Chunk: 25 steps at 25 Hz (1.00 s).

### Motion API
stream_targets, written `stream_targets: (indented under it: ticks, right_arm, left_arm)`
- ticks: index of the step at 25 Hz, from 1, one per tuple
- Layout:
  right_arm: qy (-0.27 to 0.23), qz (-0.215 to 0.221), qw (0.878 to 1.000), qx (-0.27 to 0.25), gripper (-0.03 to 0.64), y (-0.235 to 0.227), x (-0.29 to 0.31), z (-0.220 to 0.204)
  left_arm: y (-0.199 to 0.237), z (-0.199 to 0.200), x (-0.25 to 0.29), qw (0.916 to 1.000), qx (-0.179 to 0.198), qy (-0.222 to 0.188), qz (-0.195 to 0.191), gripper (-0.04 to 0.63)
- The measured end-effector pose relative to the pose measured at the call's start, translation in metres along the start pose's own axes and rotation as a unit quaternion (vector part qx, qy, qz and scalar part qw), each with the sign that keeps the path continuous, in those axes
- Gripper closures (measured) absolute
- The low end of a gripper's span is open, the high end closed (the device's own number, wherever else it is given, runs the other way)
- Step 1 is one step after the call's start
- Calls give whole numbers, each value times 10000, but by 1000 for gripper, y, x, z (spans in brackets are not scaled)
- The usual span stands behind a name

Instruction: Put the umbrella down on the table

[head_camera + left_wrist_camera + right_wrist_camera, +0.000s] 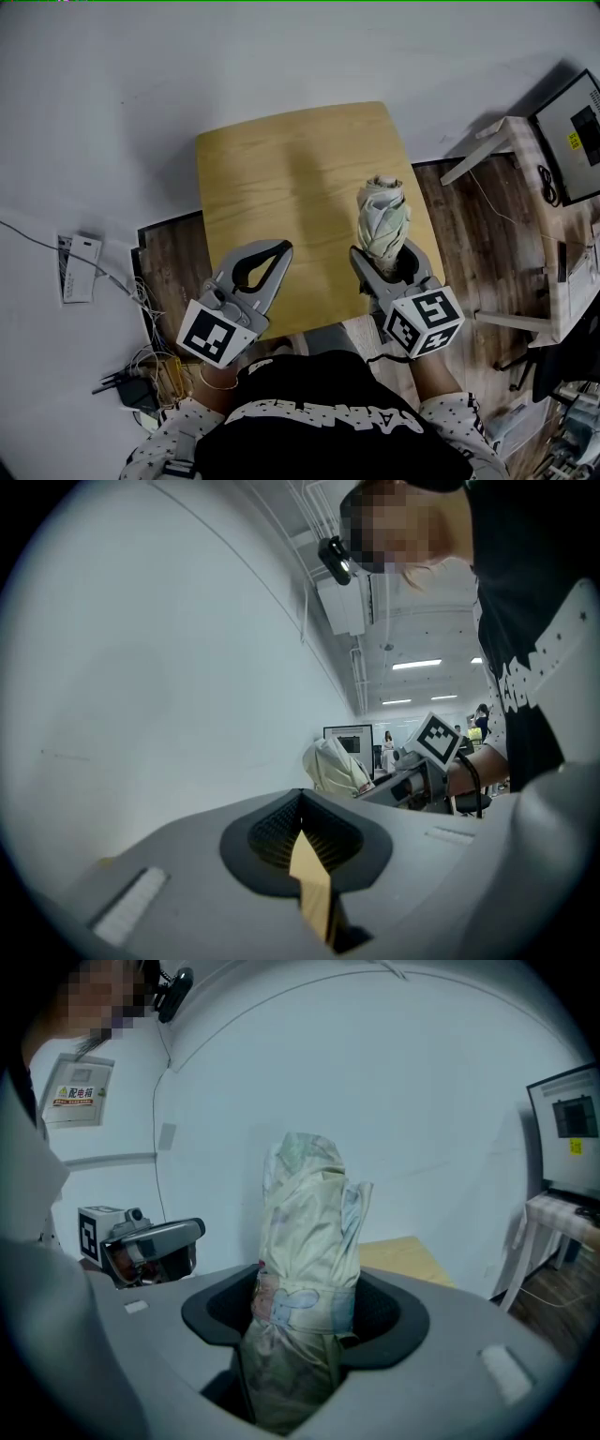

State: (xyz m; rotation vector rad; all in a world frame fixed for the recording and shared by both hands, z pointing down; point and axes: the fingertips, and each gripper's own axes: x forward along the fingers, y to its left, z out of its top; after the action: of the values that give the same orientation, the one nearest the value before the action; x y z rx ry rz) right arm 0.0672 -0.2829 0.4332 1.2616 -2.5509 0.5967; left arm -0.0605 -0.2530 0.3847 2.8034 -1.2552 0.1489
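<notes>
A folded pale umbrella [382, 218] with a faint print stands upright between the jaws of my right gripper [386, 267], which is shut on it above the right front part of the wooden table [281, 169]. In the right gripper view the umbrella [305, 1269] fills the middle, wrapped by its strap. My left gripper [265, 267] is shut with nothing in it, held above the table's front left part. In the left gripper view its jaws meet, and the umbrella [333, 766] shows beyond them.
A small square wooden table stands against a white wall. Cables and a power strip [141, 375] lie on the floor at the left. A white desk [553, 234] with a monitor [577, 131] stands at the right.
</notes>
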Motion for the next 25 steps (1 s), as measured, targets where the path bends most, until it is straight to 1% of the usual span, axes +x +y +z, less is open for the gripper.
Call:
stream_targets:
  ticks: [14,25]
  right_arm:
    - [585,21,9982,-91,322,-28,36,-40]
    - [1050,54,9944,-71,322,-37,76,-65]
  left_arm:
    - [4,-11,9,9993,14,292,217,598]
    - [30,-21,7,9976,-127,471,501,598]
